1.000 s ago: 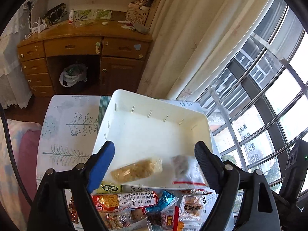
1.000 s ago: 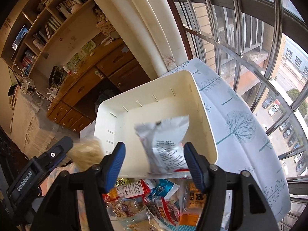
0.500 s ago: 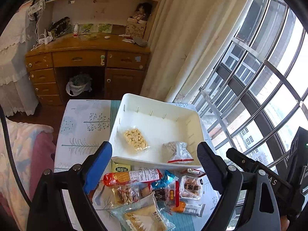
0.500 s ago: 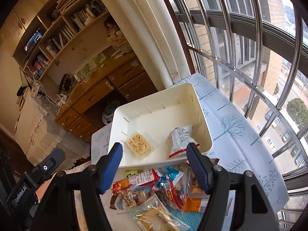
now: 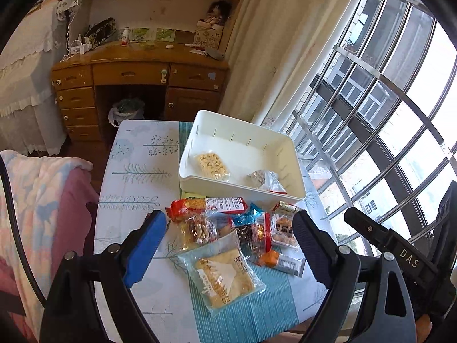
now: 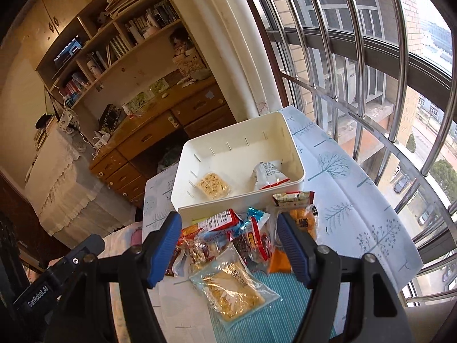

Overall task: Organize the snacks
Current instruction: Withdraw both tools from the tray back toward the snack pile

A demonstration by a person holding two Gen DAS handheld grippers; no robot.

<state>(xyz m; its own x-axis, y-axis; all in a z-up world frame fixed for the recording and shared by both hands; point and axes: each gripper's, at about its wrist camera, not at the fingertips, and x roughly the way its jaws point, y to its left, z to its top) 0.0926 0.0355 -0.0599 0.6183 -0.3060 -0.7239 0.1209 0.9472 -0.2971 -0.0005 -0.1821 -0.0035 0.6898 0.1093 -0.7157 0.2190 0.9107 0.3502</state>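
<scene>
You have made a start, and most of the sorting is still ahead of you. The white bin (image 5: 294, 191) sits at the far end of the bench (image 5: 137, 171), and it holds two packets: a clear-wrapped nut brittle square (image 5: 212, 165) toward its left side and a small crumpled white pouch (image 5: 265, 179) with a red edge toward its right. They lie well apart, with most of the bin floor bare between and behind them.

Everything else lies outside the bin, in a loose pile just in front of its near wall. You can pick out a long red-and-orange packet (image 5: 205, 205) nearest the bin, a clear bag of mixed nuts (image 5: 198, 228) below it, a blue-and-red wrapped packet (image 5: 252, 225), a clear pack of fried pieces (image 5: 282, 230) on the right, an orange-and-silver bar (image 5: 281, 260), and a large flat pastry bag (image 5: 222, 275) closest to you, lying on the teal striped part of the cloth. Several overlap, so the exact count is unclear.

Your left claw (image 5: 230, 245) is spread wide and carries nothing, hanging above the pile with the pastry bag between its fingers. Your right claw (image 6: 230, 248) is likewise wide and unloaded over the same pile. By my reading, roughly a quarter of the snacks are put away, and the pastry bag looks like the easiest next pick.
</scene>
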